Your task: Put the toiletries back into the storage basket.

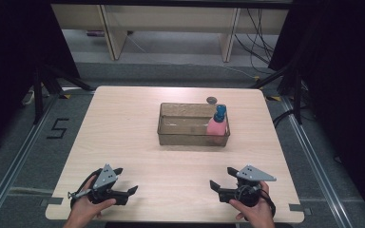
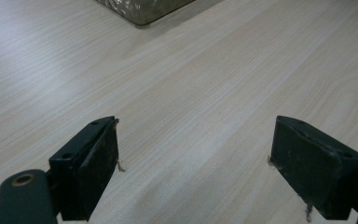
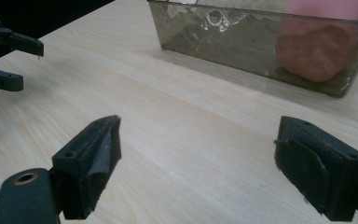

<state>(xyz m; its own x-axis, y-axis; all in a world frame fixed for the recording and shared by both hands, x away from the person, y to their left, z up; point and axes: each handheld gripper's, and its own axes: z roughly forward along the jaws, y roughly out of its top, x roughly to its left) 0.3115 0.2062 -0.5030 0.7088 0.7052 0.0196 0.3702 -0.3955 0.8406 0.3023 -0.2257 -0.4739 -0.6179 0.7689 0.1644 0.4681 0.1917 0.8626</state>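
The left tool point(image 1: 126, 183) rested low on the near left part of the table point(image 1: 123, 128), held in the person's left hand point(image 1: 86, 209), its jaws spread wide with nothing between them and pointing toward the table's middle. In the left gripper view bare wood lay between the jaws, and a corner of the clear plastic bin point(image 2: 142, 10) sat well ahead. A reach from that side might have knocked the bin's near wall and slid it, since the bin looked light.

The bin point(image 1: 192, 124) stood at the middle of the table, and the pink bottle with a blue cap point(image 1: 217, 122) stood upright inside its right end, against the right wall. Tall and narrow, the bottle could have tipped if one jaw had caught it off-centre, or jammed against the wall on the way out. A small dark round object point(image 1: 212, 99) lay just behind the bin.

The right tool point(image 1: 222, 179), gripped by the right hand point(image 1: 253, 209) at the near right edge, was likewise released and empty, aimed inward and forward; the right gripper view showed the bottle point(image 3: 324, 49) through the bin's wall, well apart from the jaws.
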